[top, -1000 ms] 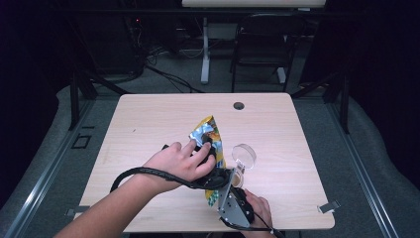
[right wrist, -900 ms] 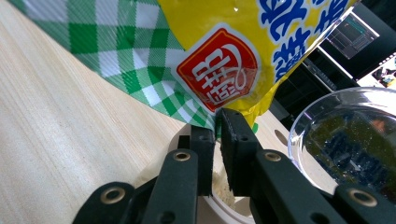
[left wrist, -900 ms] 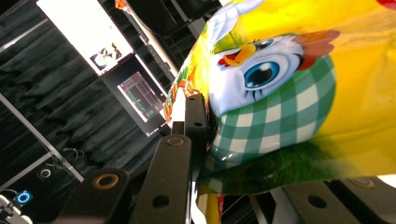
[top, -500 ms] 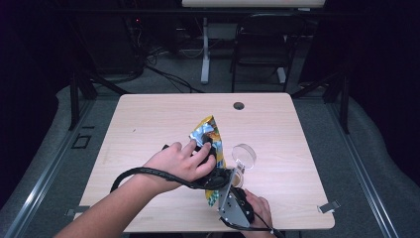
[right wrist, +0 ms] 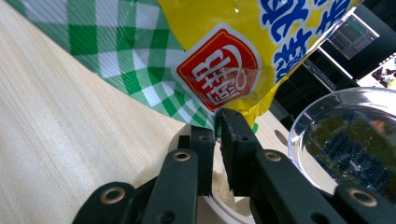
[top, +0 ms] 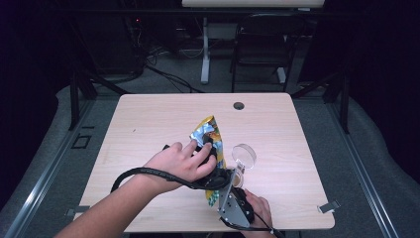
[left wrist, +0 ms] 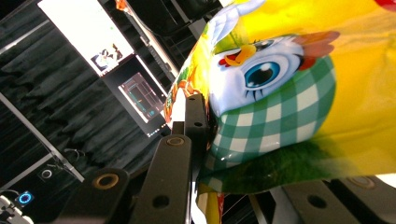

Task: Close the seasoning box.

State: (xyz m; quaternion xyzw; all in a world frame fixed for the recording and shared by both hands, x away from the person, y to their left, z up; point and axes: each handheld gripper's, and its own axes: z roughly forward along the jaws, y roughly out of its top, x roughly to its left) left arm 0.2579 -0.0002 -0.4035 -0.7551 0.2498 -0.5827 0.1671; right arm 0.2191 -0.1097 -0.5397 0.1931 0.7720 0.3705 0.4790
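- Both hands are at the near middle of the table [top: 148, 129], working one snack bag [top: 208, 133] between them.
- The left gripper [left wrist: 205, 135] is clenched on the bag's side, its jaws pinching the printed foil just under the cartoon eye.
- The right gripper [right wrist: 218, 135] is clamped on the bag's lower corner, right below the red label.
- The bag stands tilted, its long axis running from the far tip down toward the person, with the right claw at the near, low end and the left claw higher up.
- A clear bowl [right wrist: 345, 140] sits just to the right of the bag, and a white rim with pale crumbs shows directly beneath the pinched corner.
- My guess: the next move is pouring, so that low corner's place over the dish is what matters.
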